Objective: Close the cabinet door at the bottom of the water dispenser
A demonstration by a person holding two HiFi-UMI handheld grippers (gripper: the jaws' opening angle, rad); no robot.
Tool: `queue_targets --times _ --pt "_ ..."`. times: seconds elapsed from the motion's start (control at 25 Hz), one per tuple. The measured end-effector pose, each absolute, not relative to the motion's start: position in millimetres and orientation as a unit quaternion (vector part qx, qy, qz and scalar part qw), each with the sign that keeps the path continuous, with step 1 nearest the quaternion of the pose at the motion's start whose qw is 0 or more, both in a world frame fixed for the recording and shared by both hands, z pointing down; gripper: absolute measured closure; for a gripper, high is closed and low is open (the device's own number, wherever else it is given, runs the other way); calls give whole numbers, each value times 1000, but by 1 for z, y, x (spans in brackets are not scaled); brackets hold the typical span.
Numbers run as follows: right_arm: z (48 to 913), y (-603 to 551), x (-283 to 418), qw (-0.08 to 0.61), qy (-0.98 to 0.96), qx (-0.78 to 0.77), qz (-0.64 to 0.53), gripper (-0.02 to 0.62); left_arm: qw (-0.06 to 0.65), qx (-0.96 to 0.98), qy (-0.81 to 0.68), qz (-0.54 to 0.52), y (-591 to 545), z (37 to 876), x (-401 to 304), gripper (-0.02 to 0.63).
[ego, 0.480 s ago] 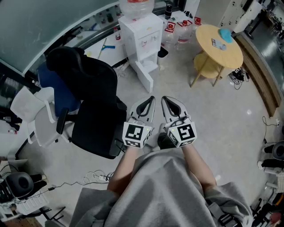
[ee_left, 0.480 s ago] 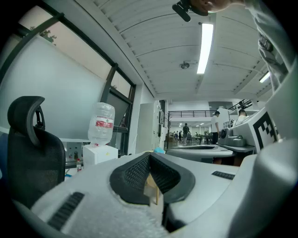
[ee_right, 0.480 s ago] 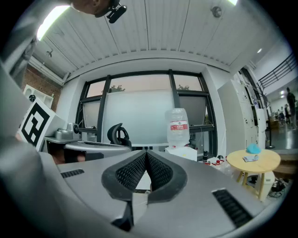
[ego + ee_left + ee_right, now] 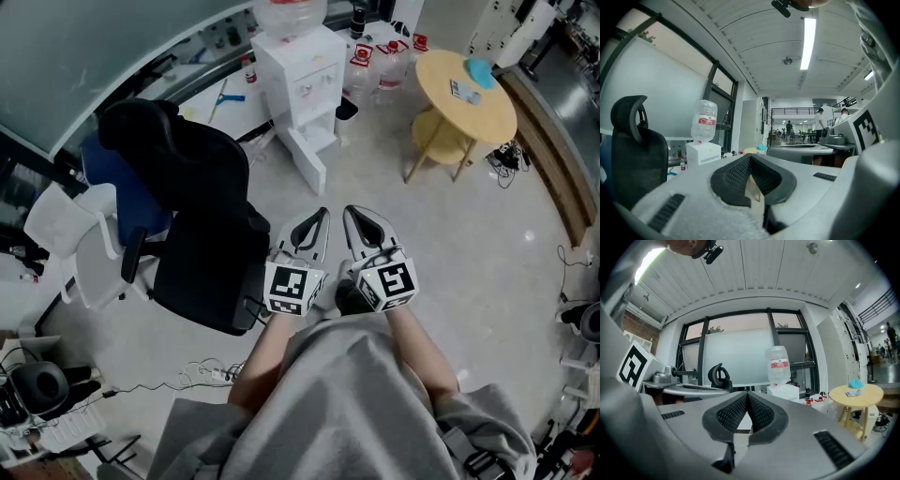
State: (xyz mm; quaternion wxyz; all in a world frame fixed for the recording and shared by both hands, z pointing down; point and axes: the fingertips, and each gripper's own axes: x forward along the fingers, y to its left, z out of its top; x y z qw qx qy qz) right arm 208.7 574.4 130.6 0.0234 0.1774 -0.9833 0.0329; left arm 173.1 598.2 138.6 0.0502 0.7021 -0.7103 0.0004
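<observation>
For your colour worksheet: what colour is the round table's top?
Light yellow; the round table shows best in the head view.

The water dispenser (image 4: 298, 70) looked like smooth white plastic with a slight sheen, and its cabinet door (image 4: 309, 164) matched it. The bottle (image 4: 289, 11) on top was clear plastic. The round bench (image 4: 466, 84) was pale matt wood. The office chair (image 4: 202, 216) wore black matt fabric. The floor (image 4: 469, 244) was smooth and faintly glossy. The left gripper (image 4: 322, 214) and right gripper (image 4: 349, 212) had matt grey plastic shells, and their fingers (image 4: 736, 176) were lined with dark, finely ribbed pads.
</observation>
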Motion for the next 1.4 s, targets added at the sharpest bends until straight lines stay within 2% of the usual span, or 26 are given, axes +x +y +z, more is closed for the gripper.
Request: queue_targets --times 0.36,1.4 --pt "141 550 206 32 -984 164 52 584 54 710 -702 -5 573 142 178 598" --pt "173 384 208 36 -983 126 129 584 107 674 -729 45 409 172 172 598"
